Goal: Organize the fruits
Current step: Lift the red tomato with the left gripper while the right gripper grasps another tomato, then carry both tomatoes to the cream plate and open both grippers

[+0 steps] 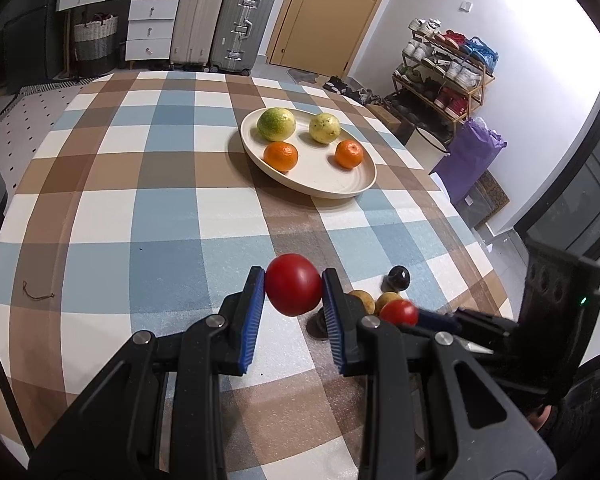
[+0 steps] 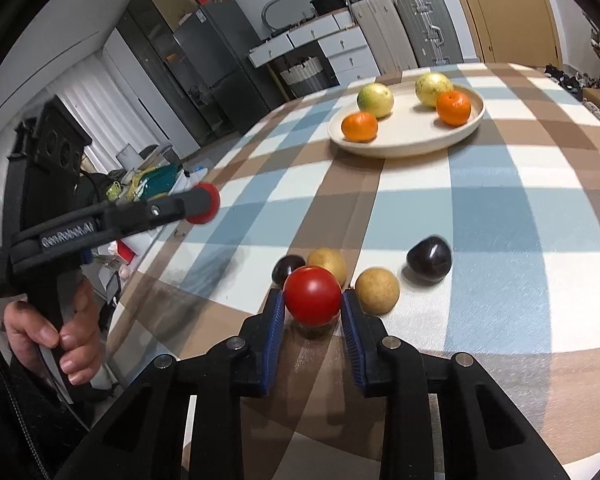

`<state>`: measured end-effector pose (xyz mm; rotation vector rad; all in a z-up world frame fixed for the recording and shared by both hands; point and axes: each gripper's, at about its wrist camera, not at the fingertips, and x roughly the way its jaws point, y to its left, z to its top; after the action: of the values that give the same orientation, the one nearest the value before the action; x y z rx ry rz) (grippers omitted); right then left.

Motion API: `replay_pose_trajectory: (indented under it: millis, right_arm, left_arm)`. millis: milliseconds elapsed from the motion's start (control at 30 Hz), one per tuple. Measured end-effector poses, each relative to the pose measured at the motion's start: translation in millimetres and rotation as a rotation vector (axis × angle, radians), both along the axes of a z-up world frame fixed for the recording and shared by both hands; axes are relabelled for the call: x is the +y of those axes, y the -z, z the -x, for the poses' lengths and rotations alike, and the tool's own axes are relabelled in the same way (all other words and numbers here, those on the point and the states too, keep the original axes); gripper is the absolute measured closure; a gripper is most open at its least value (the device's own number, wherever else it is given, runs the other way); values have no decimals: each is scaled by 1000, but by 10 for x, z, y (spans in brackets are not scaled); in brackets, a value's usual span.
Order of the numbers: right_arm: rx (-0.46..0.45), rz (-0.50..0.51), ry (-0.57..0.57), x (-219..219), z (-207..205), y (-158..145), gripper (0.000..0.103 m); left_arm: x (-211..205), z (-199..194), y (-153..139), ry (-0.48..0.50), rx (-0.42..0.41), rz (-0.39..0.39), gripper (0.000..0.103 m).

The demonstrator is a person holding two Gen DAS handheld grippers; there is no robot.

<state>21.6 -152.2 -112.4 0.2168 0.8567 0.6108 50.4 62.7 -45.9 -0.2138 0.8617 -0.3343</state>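
left tongs [image 1: 293, 294]: clamped on a red tomato [image 1: 293, 290], lifted off the tabletop [image 1: 100, 216] for carrying | right tongs [image 2: 313, 306]: closed on second tomato [image 2: 312, 301] near the near edge | plate [image 1: 332, 190] toward far edge, its near part bare, likely the destination

Left tongs [image 1: 293, 292] clamp a red tomato [image 1: 293, 290] — raised above the checked tablecloth [image 1: 140, 208].

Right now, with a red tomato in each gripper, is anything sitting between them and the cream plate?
Nothing visible blocks either path. The left gripper holds its round red tomato with only bare checked tablecloth ahead up to the cream round plate. The right gripper's tomato has brown and dark fruits beside and behind it; lifting clears them.
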Motion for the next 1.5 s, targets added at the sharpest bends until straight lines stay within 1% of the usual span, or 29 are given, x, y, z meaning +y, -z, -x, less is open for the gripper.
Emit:
replay_pose_trajectory:
  millis: [133, 300, 400, 633, 867, 1000, 1200, 1500]
  right_arm:
    - [-36, -22, 16, -94, -26, -147, 74]
    - [-60, -48, 24, -183, -98, -280, 74]
    - [-82, -66, 25, -229, -165, -344, 73]
    - [-111, -67, 38, -332, -417, -450, 73]
    - [-110, -88, 50, -384, -730, -460, 73]
    - [-89, -94, 61, -392, -935, -420, 73]
    - [-57, -69, 83, -393, -1220, -365, 73]
    - [-38, -70, 80, -371, -1530, -419, 73]
  left_arm:
    - [-61, -47, -20, 15, -6, -1, 77]
    - [-157, -162, -65, 33, -13, -4, 77]
    - [-235, -263, -99, 44, -19, -5, 77]
    - [-425, -621, -158, 69, -20, -7, 77]
    - [-626, -1059, -206, 89, -7, -7, 77]
    - [-734, -1351, -220, 96, 8, 6, 77]
    - [-846, -1732, -229, 102, 22, -9, 77]
    - [-944, -2216, -310, 105, 33, -43, 77]
